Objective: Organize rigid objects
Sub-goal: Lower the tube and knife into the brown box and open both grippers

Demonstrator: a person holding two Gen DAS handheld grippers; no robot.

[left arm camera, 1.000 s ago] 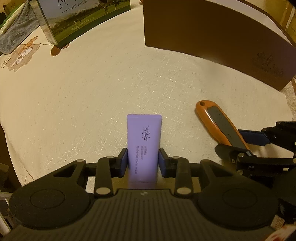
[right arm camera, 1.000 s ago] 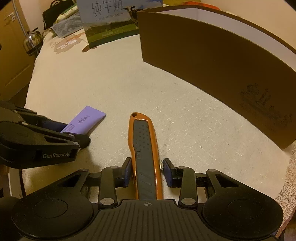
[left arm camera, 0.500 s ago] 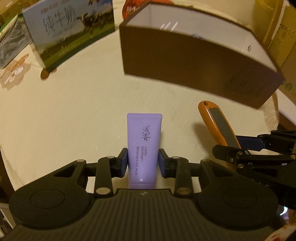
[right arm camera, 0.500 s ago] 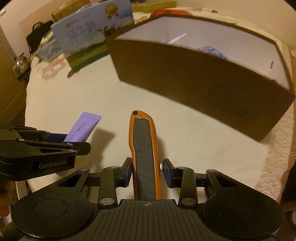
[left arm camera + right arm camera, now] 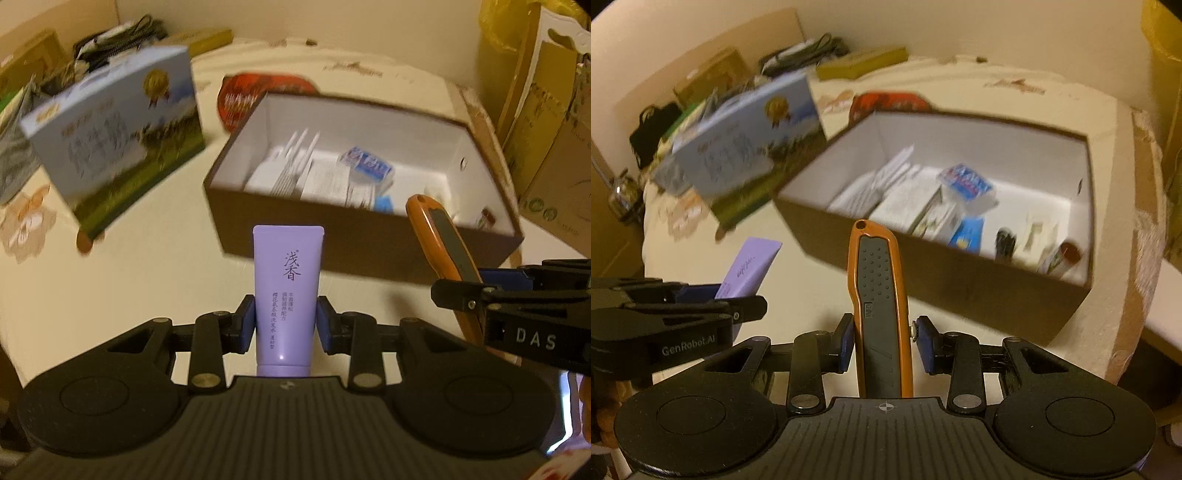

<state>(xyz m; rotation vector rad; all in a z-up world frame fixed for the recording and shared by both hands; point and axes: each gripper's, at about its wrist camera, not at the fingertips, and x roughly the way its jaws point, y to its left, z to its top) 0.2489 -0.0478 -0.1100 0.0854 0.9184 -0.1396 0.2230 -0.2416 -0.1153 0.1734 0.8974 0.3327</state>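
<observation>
My left gripper [image 5: 286, 323] is shut on a purple tube [image 5: 286, 291] with dark Chinese print and holds it above the table. My right gripper [image 5: 884, 341] is shut on an orange and grey utility knife [image 5: 879, 295], also lifted. The knife [image 5: 439, 240] and the right gripper [image 5: 509, 295] show at the right of the left wrist view. The tube [image 5: 750, 266] and the left gripper [image 5: 683, 310] show at the left of the right wrist view. Ahead stands an open brown box [image 5: 325, 229] with a white inside [image 5: 960, 133], holding several small packets and papers.
A blue and green milk carton [image 5: 114, 147] stands left of the box, and also shows in the right wrist view [image 5: 746, 147]. A red bag [image 5: 258, 92] lies behind the box. Cardboard boxes [image 5: 546, 129] stand at the right. The table [image 5: 110, 288] has a pale cloth.
Both grippers have risen with the tube and the knife. The box's inside, hidden a second ago behind its brown wall, now shows from above.
</observation>
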